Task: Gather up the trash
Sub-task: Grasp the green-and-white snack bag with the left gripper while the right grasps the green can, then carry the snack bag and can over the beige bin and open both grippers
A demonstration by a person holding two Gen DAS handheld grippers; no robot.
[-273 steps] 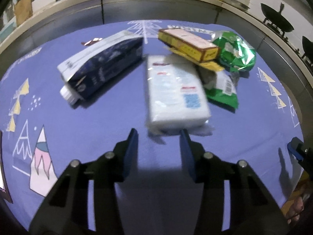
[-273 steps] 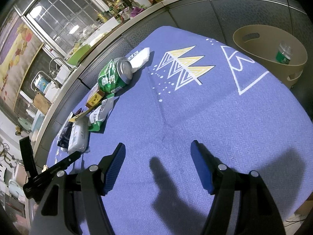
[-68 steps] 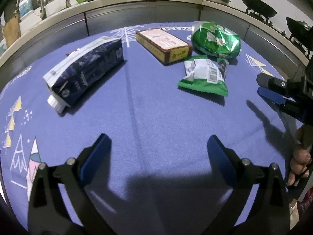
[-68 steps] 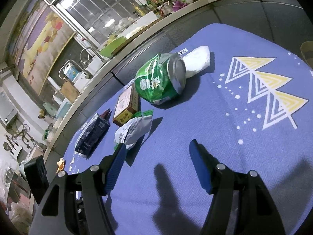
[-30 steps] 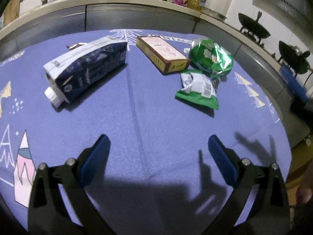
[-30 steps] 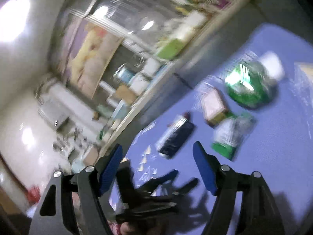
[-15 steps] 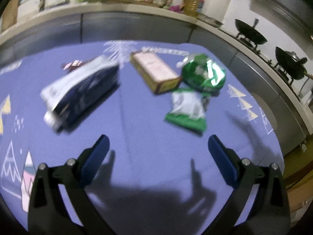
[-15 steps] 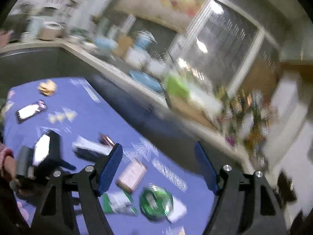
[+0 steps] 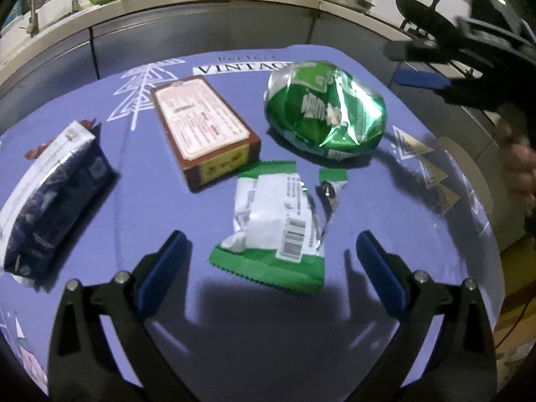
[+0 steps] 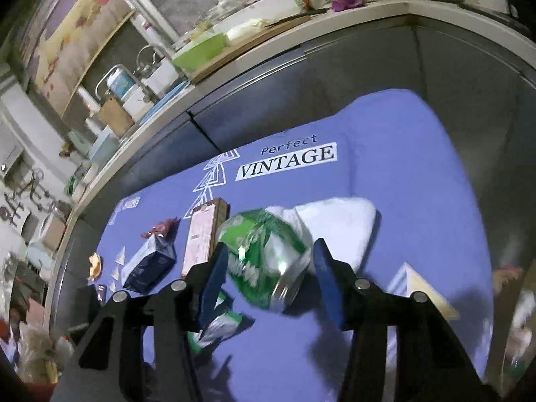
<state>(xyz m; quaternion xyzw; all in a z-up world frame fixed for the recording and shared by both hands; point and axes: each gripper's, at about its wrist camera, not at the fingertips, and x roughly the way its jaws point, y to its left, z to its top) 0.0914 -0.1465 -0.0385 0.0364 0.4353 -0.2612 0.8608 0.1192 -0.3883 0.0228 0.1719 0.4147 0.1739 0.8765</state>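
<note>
Purple cloth (image 9: 254, 335) printed with white and yellow triangles covers the table, and the rubbish lies scattered across its far half. Over the near part the left gripper (image 9: 268, 261) hovers with its blue-padded fingers spread wide, holding nothing, and a green-and-white snack wrapper (image 9: 274, 224) lies flat just ahead, between them. Beyond the wrapper sits a brown box (image 9: 204, 130) with a pale label, and off to its left a dark blue pouch (image 9: 50, 201) lies on its side. A crushed green can (image 9: 325, 110) rests to the right of the box. From its own view, the right gripper (image 10: 271, 274) has its fingers either side of that can (image 10: 264, 261), though whether they actually press it I cannot tell. A white crumpled bag (image 10: 338, 227) lies just behind the can.
</note>
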